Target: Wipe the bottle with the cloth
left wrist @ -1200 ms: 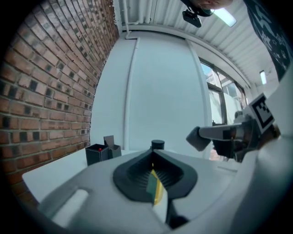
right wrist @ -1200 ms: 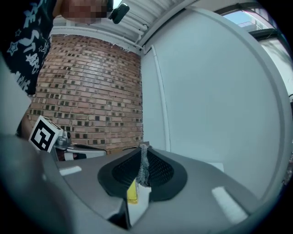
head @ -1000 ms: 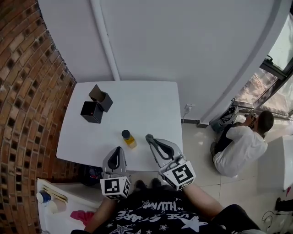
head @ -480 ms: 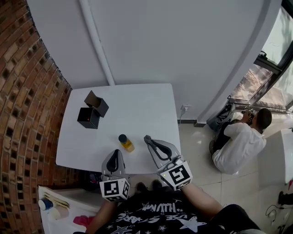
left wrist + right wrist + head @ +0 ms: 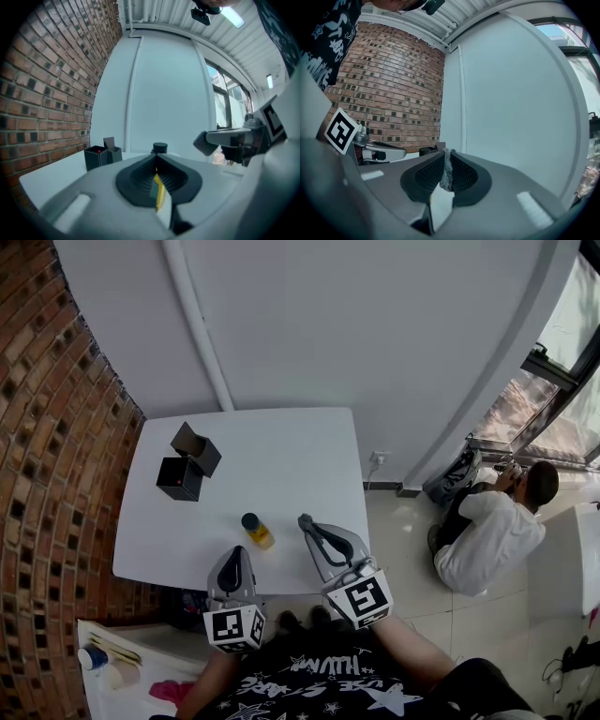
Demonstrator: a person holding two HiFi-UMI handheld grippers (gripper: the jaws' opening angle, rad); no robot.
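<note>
The left gripper [image 5: 234, 559] has its jaws pressed together on nothing. Beside it, the right gripper [image 5: 307, 524] pinches a thin strip of grey fuzzy cloth [image 5: 446, 171]. Just ahead, between both tips, a small yellow bottle with a black cap [image 5: 256, 531] stands on the white square table [image 5: 291, 456]. Two open black boxes [image 5: 190, 463] sit farther off, ahead and to the left.

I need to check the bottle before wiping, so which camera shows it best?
The head view: the whole bottle, yellow with a dark cap, stands clear on the white table. The left gripper view shows little beyond its cap; the right gripper view shows only a dark sliver of it.
</note>
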